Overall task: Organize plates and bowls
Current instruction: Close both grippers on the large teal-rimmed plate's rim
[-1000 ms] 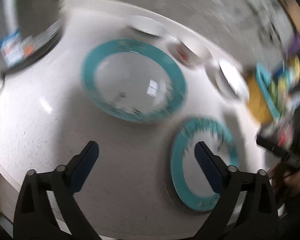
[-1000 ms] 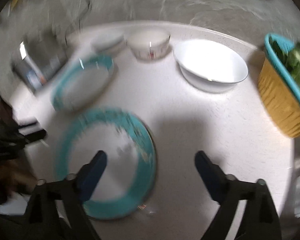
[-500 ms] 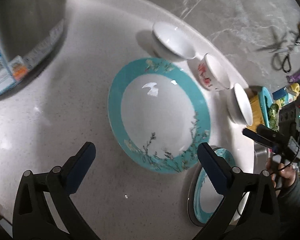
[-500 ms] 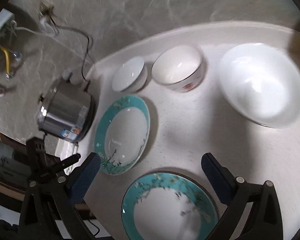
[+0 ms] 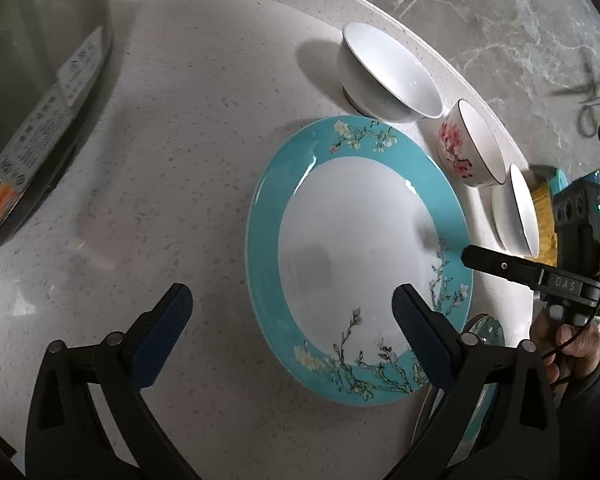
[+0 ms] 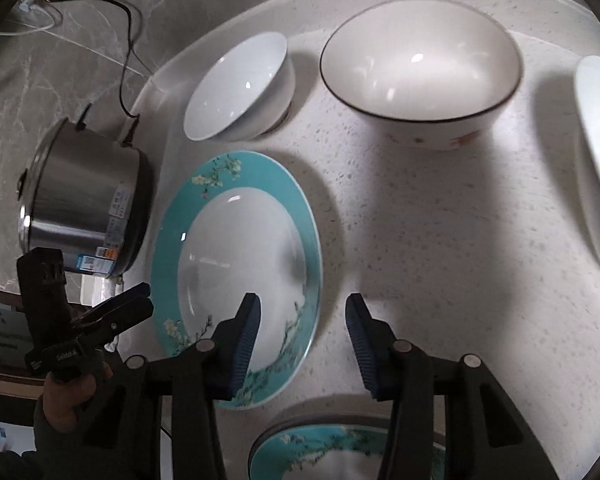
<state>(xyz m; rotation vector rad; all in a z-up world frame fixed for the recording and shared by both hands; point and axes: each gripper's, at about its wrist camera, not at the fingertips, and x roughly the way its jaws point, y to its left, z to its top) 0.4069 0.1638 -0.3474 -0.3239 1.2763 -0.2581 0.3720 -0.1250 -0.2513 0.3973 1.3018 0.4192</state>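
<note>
Counter (image 6: pixel 440 240), pale speckled, carries all. Pot (image 6: pixel 80 208) sits by its left edge, out of the way. Plate (image 5: pixel 356 256) lies flat mid-counter, round so no long axis, face up; 2nd plate (image 6: pixel 340 452) at the near edge. Bowls (image 6: pixel 420 68) line the back edge, mouths up. Left gripper (image 5: pixel 288 320) fingers wide apart, straddling the plate's near-left rim, prob. lining up a grab. Right gripper (image 6: pixel 300 336) fingers part open over its right rim, empty.

Home kitchen: speckled countertop (image 6: pixel 440 240), marble backsplash (image 5: pixel 520 20), steel rice cooker (image 6: pixel 88 200) (plugged in), crockery.
</note>
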